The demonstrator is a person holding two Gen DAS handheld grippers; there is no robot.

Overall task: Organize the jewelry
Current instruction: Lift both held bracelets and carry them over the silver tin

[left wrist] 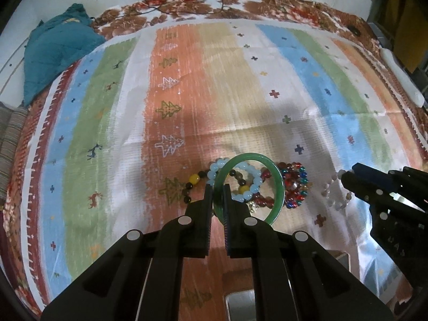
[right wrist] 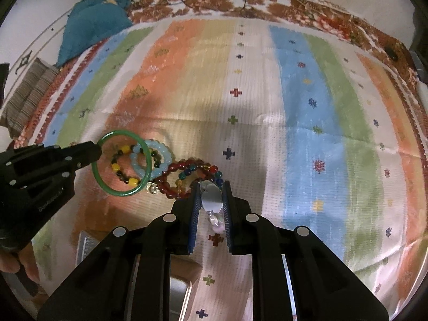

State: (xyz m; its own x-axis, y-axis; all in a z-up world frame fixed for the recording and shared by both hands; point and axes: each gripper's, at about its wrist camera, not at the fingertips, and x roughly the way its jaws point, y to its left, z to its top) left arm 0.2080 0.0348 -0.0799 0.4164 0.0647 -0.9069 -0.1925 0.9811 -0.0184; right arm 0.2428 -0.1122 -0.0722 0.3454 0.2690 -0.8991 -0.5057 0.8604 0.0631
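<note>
1. my left claw [left wrist: 218, 195] is clamped on the rim of the green bangle [left wrist: 279, 187], fingers pressed on either side of the band. the ring stands tilted above the heap. the hold is a thin pinch on a smooth, hard hoop, so i judge it could swivel between the pads or slide out if i swing it quickly.

2. through the bangle i can see the pale blue bead bracelet [left wrist: 255, 184] and the dark-and-yellow bead bracelet [left wrist: 194, 179] lying on the striped cloth [left wrist: 187, 80]. i cannot tell whether the ring clears them fully; if its low edge catches a strand, lifting would drag that bracelet along and scatter the pile.

3. my right claw [right wrist: 211, 203] is closed down on a white pearly bracelet [right wrist: 212, 200], part pinched between the blue pads, part hanging below. the dangling loop could snag the red and multicolour beads [right wrist: 187, 174] just beside my tips, or the strand could slip out, since only a few beads seem held.

4. both claws work close over the same small heap. moving them together risks a knock that would jar one grip loose.

5. a metal tray edge [right wrist: 179, 289] shows under my right claw. it looks like the drop spot, though i cannot be sure; a careless release could miss it onto the cloth.
</note>
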